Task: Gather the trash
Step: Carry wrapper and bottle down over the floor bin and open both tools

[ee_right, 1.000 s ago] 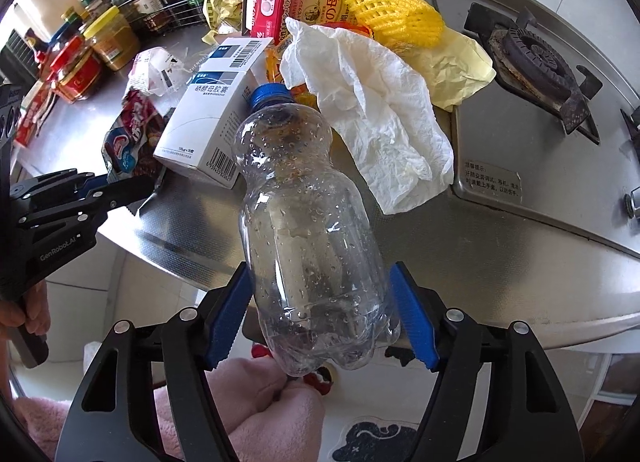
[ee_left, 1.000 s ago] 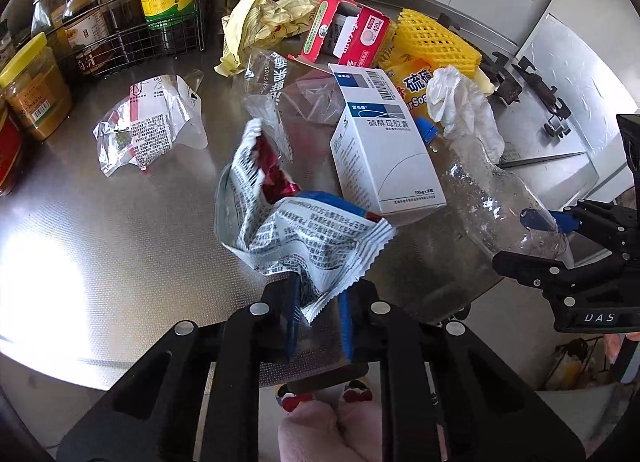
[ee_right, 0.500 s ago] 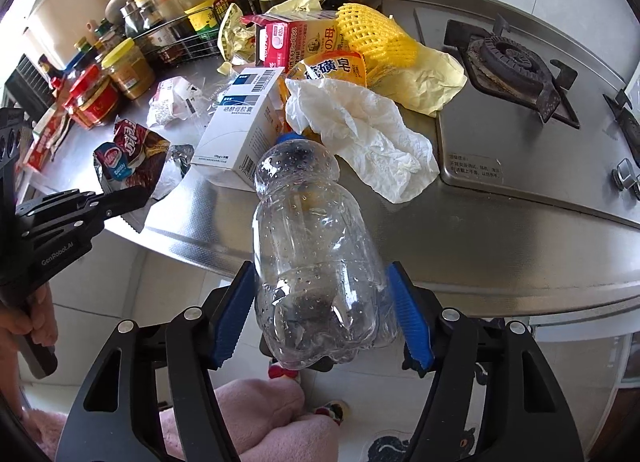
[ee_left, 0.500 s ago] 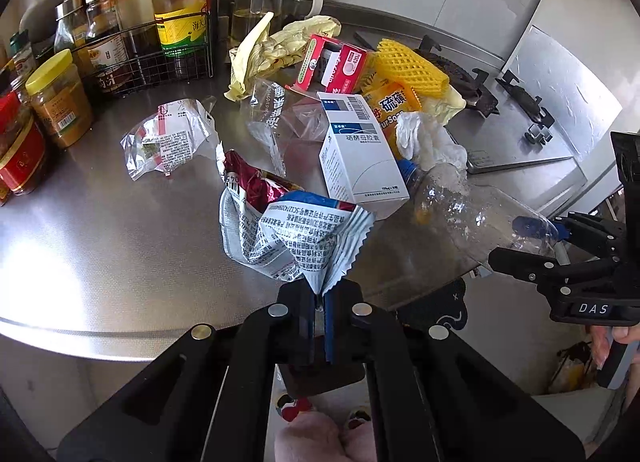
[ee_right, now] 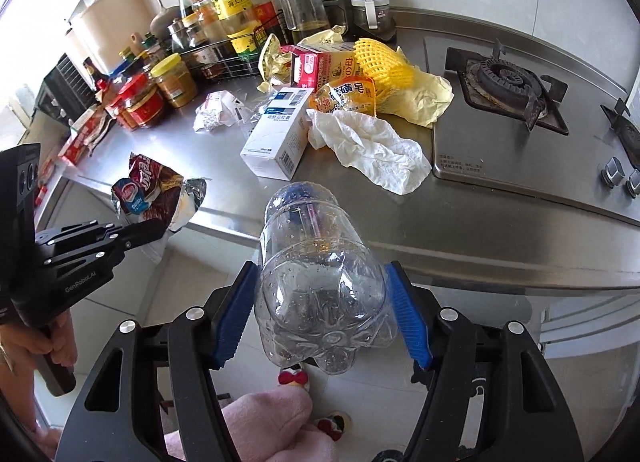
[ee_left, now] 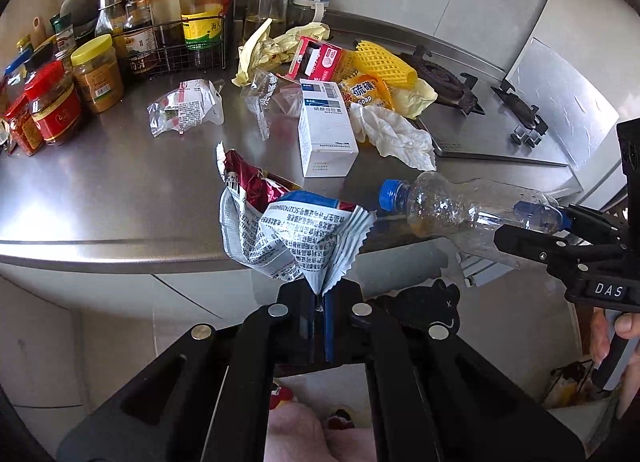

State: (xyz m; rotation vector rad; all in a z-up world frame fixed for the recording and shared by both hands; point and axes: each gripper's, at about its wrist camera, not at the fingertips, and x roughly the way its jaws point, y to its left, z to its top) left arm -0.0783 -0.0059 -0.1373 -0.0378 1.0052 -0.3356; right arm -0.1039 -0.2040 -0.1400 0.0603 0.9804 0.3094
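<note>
My left gripper [ee_left: 319, 304] is shut on a corner of a crumpled snack wrapper [ee_left: 288, 228], silver and printed on one side, red and blue on the other [ee_right: 154, 192], held off the steel counter's [ee_left: 100, 178] front edge. My right gripper [ee_right: 322, 304] is shut on the base of an empty clear plastic bottle [ee_right: 320, 274] with a blue cap [ee_left: 390, 194], also lifted clear of the counter. More trash stays on the counter: a white box [ee_left: 326, 128], a crumpled white tissue [ee_left: 394, 134], a yellow foam net [ee_left: 382, 64], a clear printed wrapper [ee_left: 182, 110].
Sauce bottles in a wire rack [ee_left: 176, 38] and jars [ee_left: 56, 102] line the counter's back left. A gas hob [ee_right: 508, 82] with knobs [ee_right: 620, 176] fills the right side. A pink carton [ee_left: 316, 60], a soap packet [ee_left: 366, 92] and yellow paper [ee_left: 272, 44] lie behind the white box.
Both grippers have pulled back and up from the counter. The left gripper's jaws closed fully on the wrapper's corner. The bottle stays gripped and now hangs past the counter's edge.
</note>
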